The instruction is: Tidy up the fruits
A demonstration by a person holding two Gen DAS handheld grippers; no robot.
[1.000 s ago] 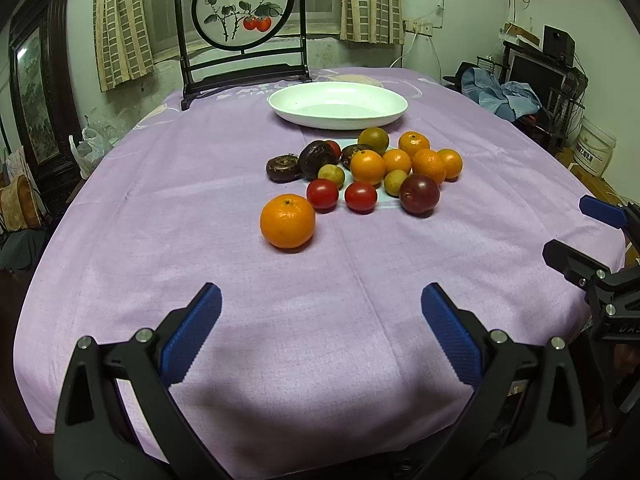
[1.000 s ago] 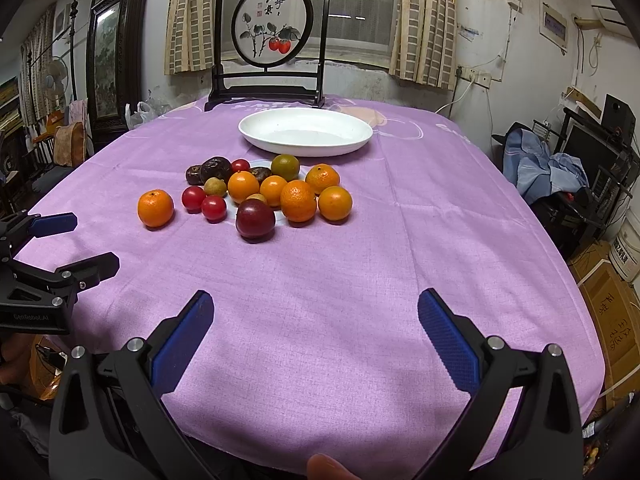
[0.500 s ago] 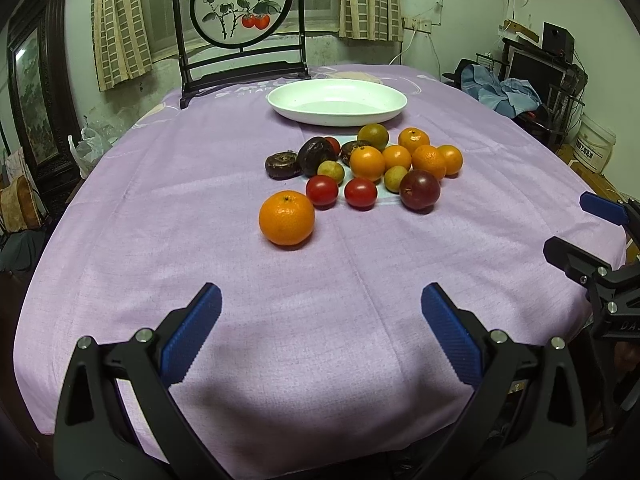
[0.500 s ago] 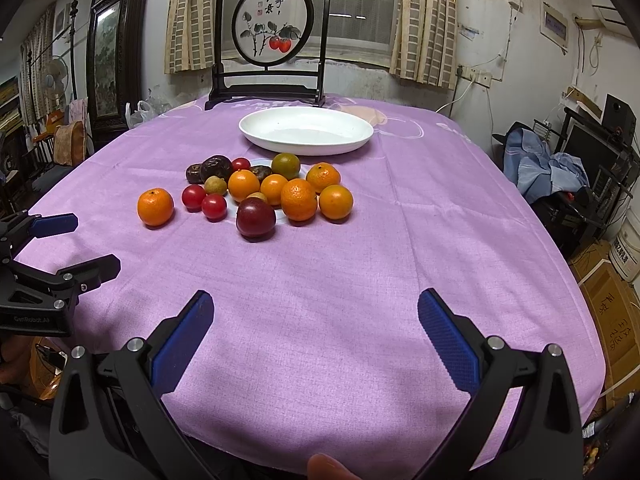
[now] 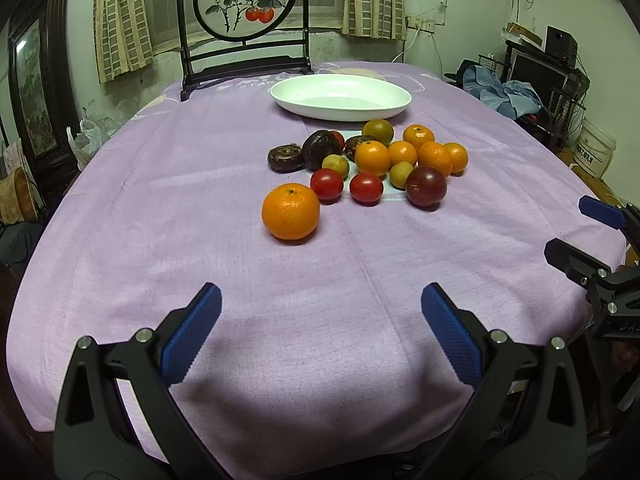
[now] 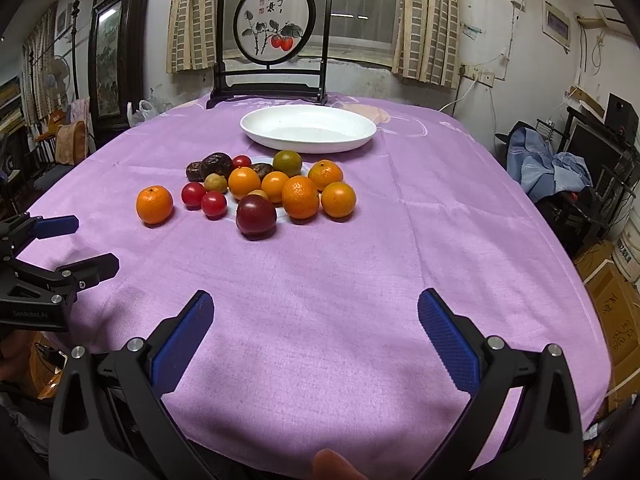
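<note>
The left gripper hovers over the near edge of the purple cloth, jaws spread wide and holding nothing; its blue pads sit well apart from all fruit. The right gripper is in the same condition: jaws spread, nothing between them, above the near cloth edge. In the right wrist view the left gripper appears at 9 o'clock, and in the left wrist view the right gripper appears at 3 o'clock. The fruit lies in a loose cluster at the table centre, at 12 o'clock from both grippers. One large orange sits apart at the cluster's near-left side, just beside a tomato. A second tomato lies at 3 o'clock from the first. A dark red plum sits at the near-right corner of the cluster. Behind these lie two small yellow-green fruits, several oranges, a green citrus and dark brown fruits at the left. The white plate stands at 12 o'clock beyond the cluster, close to the green citrus, with no fruit on it. A framed painted screen stands upright behind the plate at the far table edge.
</note>
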